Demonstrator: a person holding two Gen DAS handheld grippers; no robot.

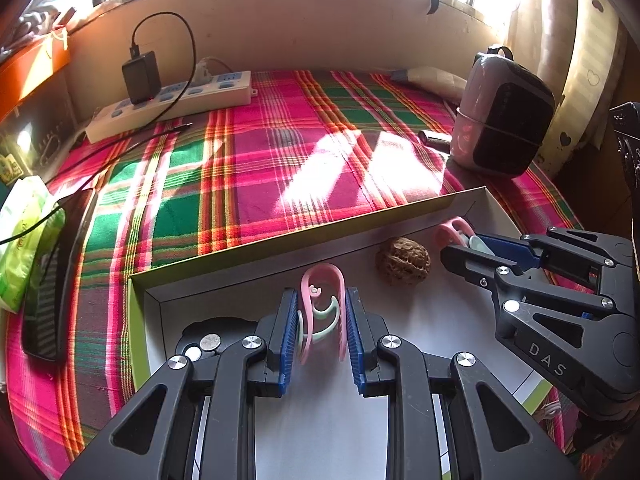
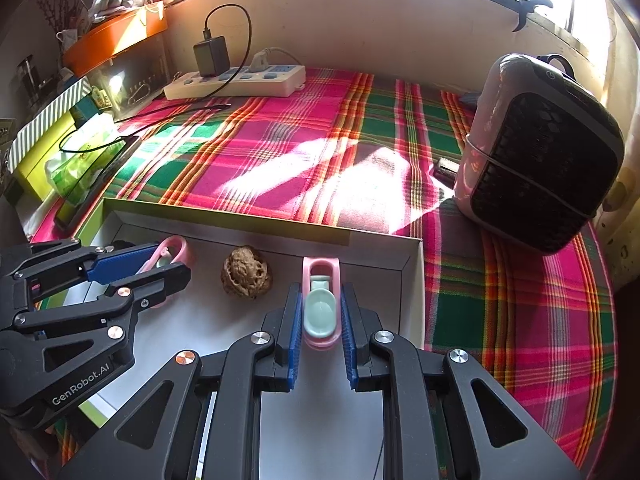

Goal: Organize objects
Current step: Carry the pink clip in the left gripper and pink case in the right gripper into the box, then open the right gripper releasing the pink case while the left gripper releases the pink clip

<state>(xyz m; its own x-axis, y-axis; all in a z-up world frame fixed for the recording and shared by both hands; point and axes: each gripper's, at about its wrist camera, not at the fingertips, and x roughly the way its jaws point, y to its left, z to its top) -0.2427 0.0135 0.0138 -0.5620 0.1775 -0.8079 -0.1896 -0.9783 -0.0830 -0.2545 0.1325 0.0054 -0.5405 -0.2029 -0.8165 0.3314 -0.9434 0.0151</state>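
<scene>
Both wrist views look forward and down from close above the white box (image 1: pixel 420 216), sharing its walnut (image 1: pixel 403 258), plaid cloth and window wall.

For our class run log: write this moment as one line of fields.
left gripper: shut on pink clip | right gripper: shut on second pink clip | walnut: in tray, between them
</scene>
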